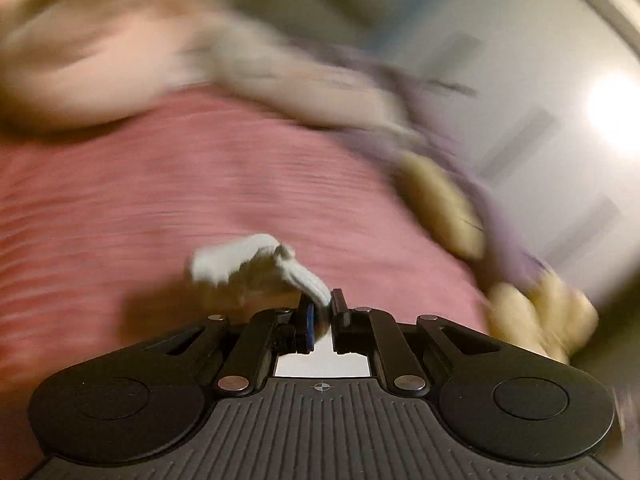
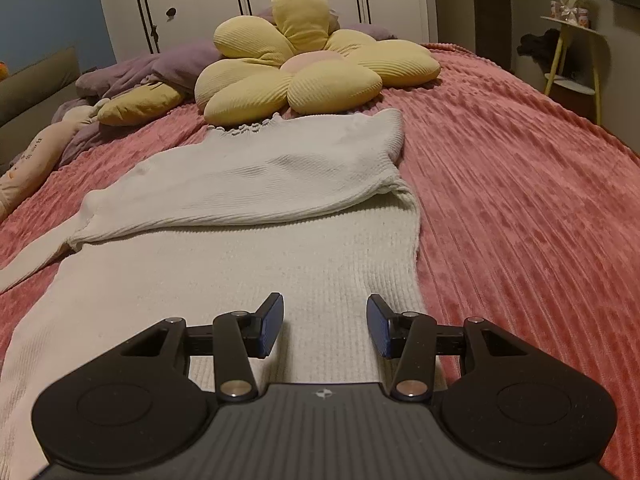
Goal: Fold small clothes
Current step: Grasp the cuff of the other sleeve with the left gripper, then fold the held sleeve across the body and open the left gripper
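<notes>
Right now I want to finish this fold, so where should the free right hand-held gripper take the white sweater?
Probably the right side edge of the white sweater, approached from the bare bedspread. There the knit lies flat and exposed; the open right hand-held gripper hovers nearby.

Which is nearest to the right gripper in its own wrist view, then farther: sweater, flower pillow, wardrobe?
From the right gripper:
1. Sweater, directly beneath and ahead on the pink bedspread.
2. Flower pillow, beyond the sweater's far edge.
3. Wardrobe, behind the bed.
</notes>
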A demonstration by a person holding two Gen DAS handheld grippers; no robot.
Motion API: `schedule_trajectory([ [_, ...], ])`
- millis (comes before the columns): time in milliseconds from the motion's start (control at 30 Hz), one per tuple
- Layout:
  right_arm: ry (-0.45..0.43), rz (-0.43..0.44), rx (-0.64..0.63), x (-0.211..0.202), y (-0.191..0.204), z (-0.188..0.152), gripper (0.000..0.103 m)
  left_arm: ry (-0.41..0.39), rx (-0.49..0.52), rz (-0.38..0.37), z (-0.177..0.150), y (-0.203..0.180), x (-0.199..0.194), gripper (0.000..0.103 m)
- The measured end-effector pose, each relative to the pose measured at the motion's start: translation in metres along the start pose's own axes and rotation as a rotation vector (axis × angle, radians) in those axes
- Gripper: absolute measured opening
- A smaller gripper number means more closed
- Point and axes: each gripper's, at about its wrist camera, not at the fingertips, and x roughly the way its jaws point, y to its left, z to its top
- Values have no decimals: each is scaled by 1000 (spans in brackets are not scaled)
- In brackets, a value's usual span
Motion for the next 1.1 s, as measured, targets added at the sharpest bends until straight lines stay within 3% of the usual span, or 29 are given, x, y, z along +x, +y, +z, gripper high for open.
schedule_trajectory([
  [133, -3, 11, 23, -3, -3, 0, 45, 58, 295, -248, -47, -124, -8, 9],
  [200, -7, 14, 30, -5, -4, 0, 45, 105, 389, -325, -80, -166, -7, 11],
  [267, -8, 19, 34, -6, -6, 1, 45, 167, 497, -376, -121, -199, 0, 27],
  [300, -6, 23, 38, -6, -7, 1, 45, 193, 534, -362, -140, -207, 5, 51],
  [333, -2, 27, 43, -6, -7, 2, 45, 216, 556, -337, -159, -211, 9, 60],
  [400, 3, 47, 50, -5, -8, 5, 45, 251, 569, -299, -184, -204, 15, 61],
  [467, 5, 74, 45, -2, -6, 10, 45, 268, 556, -202, -199, -183, 20, 63],
  [567, 13, 138, 27, 10, 5, 22, 45, 293, 521, -48, -203, -143, 30, 64],
  [633, 28, 191, 37, 25, 16, 33, 45, 291, 494, -15, -200, -122, 30, 62],
  [733, 64, 269, 76, 52, 34, 47, 45, 227, 505, 65, -196, -107, 23, 81],
  [833, 123, 335, 134, 83, 51, 57, 45, 230, 448, 45, -195, -94, 25, 85],
  [933, 178, 340, 185, 108, 62, 61, 43, 200, 499, 41, -204, -97, 25, 93],
  [1033, 170, 371, 192, 106, 68, 65, 12, 167, 569, 44, -219, -102, 25, 98],
  [1100, 149, 379, 167, 101, 70, 67, 11, 158, 571, 41, -221, -102, 26, 100],
])
